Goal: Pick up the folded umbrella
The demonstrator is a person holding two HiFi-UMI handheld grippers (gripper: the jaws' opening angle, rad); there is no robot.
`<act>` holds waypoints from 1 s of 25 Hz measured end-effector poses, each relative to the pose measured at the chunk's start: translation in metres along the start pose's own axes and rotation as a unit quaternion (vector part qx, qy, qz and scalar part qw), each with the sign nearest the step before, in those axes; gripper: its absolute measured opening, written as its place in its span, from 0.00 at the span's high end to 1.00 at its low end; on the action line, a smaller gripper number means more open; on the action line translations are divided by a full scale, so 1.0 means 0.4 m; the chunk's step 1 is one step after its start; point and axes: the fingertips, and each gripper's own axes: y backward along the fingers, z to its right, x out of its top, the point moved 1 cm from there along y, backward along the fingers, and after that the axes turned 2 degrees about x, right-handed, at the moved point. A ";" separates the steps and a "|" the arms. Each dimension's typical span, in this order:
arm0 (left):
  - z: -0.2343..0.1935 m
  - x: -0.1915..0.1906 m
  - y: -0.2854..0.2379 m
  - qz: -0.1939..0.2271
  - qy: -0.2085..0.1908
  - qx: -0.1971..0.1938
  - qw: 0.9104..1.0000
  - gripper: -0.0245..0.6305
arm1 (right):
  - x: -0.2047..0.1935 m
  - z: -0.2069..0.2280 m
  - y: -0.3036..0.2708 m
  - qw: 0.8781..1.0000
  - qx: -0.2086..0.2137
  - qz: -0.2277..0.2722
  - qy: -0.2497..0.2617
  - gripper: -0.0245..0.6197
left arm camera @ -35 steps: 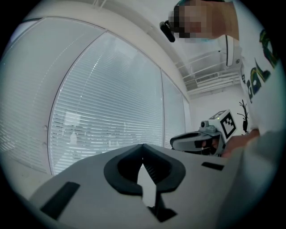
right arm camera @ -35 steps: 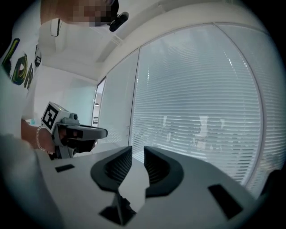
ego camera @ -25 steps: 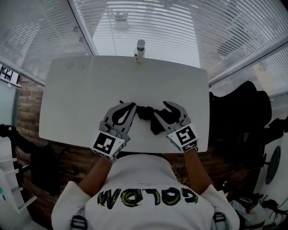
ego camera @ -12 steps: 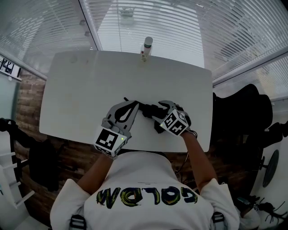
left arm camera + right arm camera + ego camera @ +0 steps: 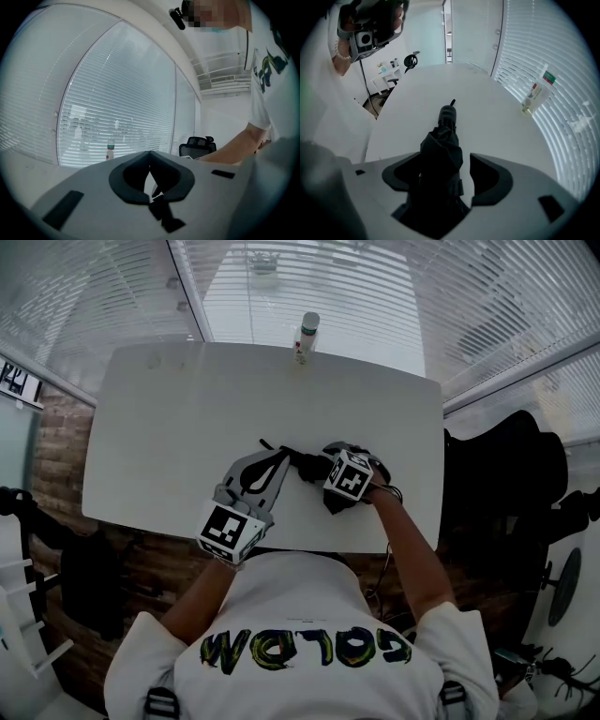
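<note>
The folded black umbrella (image 5: 307, 465) lies on the white table (image 5: 178, 427) near its front edge. In the right gripper view the umbrella (image 5: 443, 140) runs away from me between the jaws, handle end farthest. My right gripper (image 5: 342, 481) points steeply down over it; its jaws are opening around the fabric, with a gap showing at the right pad. The right gripper (image 5: 445, 157) straddles the umbrella without pressing on it. My left gripper (image 5: 280, 457) is held about level just left of the umbrella. The left gripper (image 5: 150, 153) has its tips touching and nothing visibly held.
A small bottle (image 5: 307, 334) stands at the table's far edge by the window blinds, also seen as the bottle (image 5: 538, 93) at the right. A black office chair (image 5: 506, 470) stands right of the table. The person's torso is at the near edge.
My right gripper tipped from lying flat to pointing steeply down and sank onto the umbrella, its jaws spreading wider. The left gripper barely moved.
</note>
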 end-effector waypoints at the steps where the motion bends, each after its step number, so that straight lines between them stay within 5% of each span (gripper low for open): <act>1: 0.000 0.000 0.002 -0.001 0.000 0.000 1.000 0.95 | -0.002 -0.002 0.001 1.000 0.008 -0.005 0.000 0.45; 14: 0.004 -0.004 0.008 0.002 0.011 -0.002 1.000 0.95 | -0.031 -0.034 -0.058 0.995 0.087 -0.057 -0.007 0.42; 18: 0.012 0.027 0.015 0.013 0.001 -0.003 1.000 0.95 | -0.036 -0.056 -0.073 0.991 0.064 -0.095 0.066 0.43; 25: 0.008 0.022 0.027 0.013 0.001 0.002 1.000 0.95 | -0.028 -0.055 -0.067 0.996 0.039 -0.063 0.053 0.54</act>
